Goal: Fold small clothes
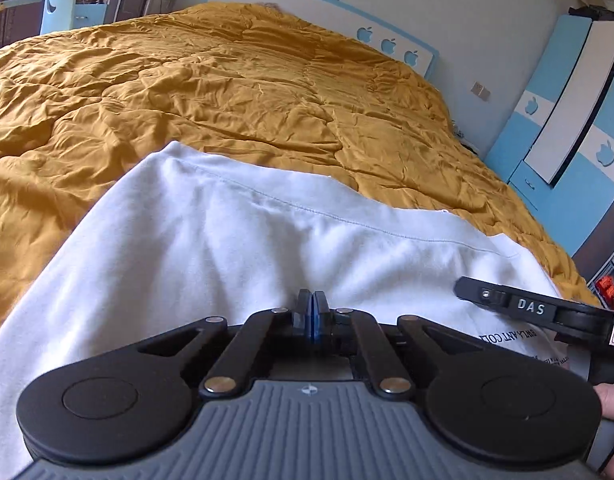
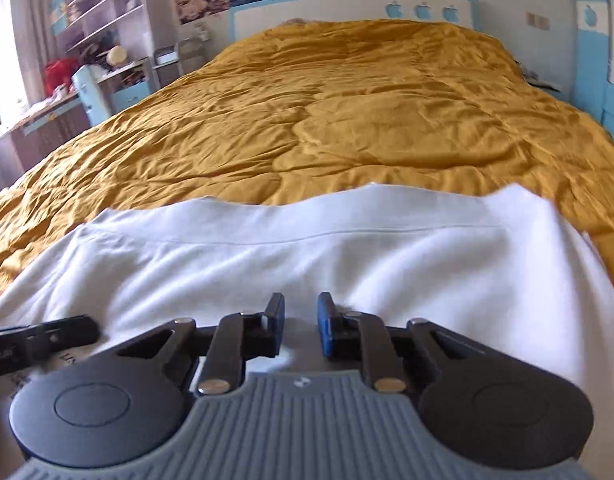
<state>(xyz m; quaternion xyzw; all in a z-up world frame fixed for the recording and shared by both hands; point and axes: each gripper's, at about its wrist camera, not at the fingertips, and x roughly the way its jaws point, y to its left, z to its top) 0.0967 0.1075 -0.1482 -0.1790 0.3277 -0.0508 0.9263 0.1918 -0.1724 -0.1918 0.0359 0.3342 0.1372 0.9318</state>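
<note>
A white garment (image 1: 235,236) with a stitched hem and black printed lettering lies spread on the mustard-yellow quilt (image 1: 227,92). My left gripper (image 1: 313,300) is low over its near part with the blue pads pressed together, and the cloth's creases run into the tips. The right gripper's black finger (image 1: 507,304) comes in from the right edge over the lettering. In the right wrist view the same garment (image 2: 347,256) fills the foreground. My right gripper (image 2: 301,312) stands over it with a clear gap between its pads, not pinching the cloth. The left gripper's finger (image 2: 47,336) shows at the left.
The quilt covers a wide bed up to a white headboard (image 1: 327,4) with blue apple shapes. A blue-and-white wardrobe (image 1: 567,112) stands to the right of the bed. A desk, a shelf unit (image 2: 99,12) and a light-blue chair (image 2: 93,92) are on the left side.
</note>
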